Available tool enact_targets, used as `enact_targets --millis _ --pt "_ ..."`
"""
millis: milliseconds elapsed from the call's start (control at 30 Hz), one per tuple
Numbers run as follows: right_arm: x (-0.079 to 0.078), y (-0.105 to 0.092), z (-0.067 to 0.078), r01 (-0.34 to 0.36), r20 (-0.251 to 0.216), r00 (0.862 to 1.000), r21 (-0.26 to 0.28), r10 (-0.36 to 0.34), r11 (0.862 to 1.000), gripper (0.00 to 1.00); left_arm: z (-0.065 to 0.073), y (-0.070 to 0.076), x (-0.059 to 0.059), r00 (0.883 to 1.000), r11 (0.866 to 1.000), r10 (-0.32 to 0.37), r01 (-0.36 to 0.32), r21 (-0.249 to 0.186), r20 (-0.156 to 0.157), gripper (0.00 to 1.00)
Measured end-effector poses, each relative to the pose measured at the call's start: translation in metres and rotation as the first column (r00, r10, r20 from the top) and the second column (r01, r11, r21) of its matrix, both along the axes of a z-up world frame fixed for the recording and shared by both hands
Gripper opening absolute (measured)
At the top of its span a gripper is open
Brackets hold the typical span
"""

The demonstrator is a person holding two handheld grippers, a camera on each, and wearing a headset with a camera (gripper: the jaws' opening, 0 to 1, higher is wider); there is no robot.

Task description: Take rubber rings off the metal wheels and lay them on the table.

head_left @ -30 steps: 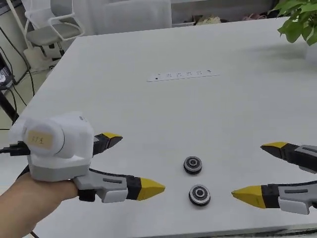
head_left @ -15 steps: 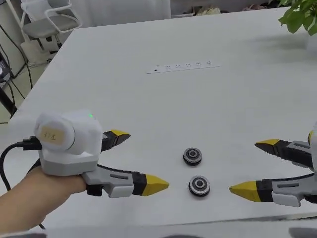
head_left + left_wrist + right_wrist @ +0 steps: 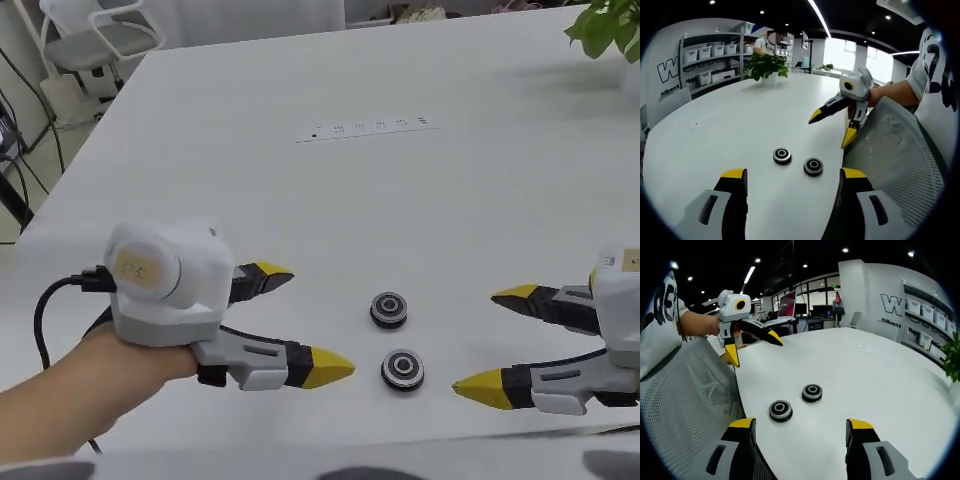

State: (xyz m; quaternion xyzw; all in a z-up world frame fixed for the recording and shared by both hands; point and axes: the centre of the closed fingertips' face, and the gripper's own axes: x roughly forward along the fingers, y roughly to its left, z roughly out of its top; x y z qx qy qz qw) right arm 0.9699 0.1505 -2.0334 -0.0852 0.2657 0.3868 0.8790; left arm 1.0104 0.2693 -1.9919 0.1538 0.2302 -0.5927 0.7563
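The left claw and right claw were both spread apart, and the near wheel and far wheel lay flat on the table right between them.

Holding the left gripper low in a hand, fingers spread wide, right gripper facing it, fingers just as wide, yellow tips pointing inward.
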Motion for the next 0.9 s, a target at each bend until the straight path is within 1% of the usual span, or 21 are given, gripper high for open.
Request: enact_targets --millis 200,300,400,533,700,900 --pt "-0.004 0.006 -0.012 -0.054 -0.018 0.998 -0.033 0.054 0.998 0.69 -0.008 -0.006 -0.004 0.999 0.999 -0.036 0.036 0.015 -0.008 0.66" --pt "-0.004 0.009 -0.016 -0.071 -0.032 0.997 -0.038 0.069 0.997 0.68 -0.011 -0.01 -0.005 0.999 0.998 -0.054 0.054 0.022 -0.009 0.64" --pt "-0.004 0.011 -0.017 -0.085 -0.034 0.996 -0.038 0.083 0.996 0.65 -0.014 -0.015 -0.007 0.997 0.997 -0.073 0.074 0.025 -0.018 0.6" --pt "-0.003 0.014 -0.017 -0.1 -0.032 0.995 -0.031 0.099 0.994 0.62 -0.017 -0.02 -0.009 0.995 0.994 -0.1 0.1 0.034 -0.015 0.55" --pt "-0.002 0.019 -0.021 -0.126 -0.041 0.991 -0.029 0.125 0.992 0.57 -0.022 -0.027 -0.012 0.992 0.991 -0.127 0.128 0.039 -0.021 0.5" --pt "-0.001 0.025 -0.023 -0.157 -0.04 0.987 -0.03 0.156 0.987 0.51 -0.029 -0.035 -0.017 0.985 0.984 -0.169 0.17 0.056 -0.023 0.45"
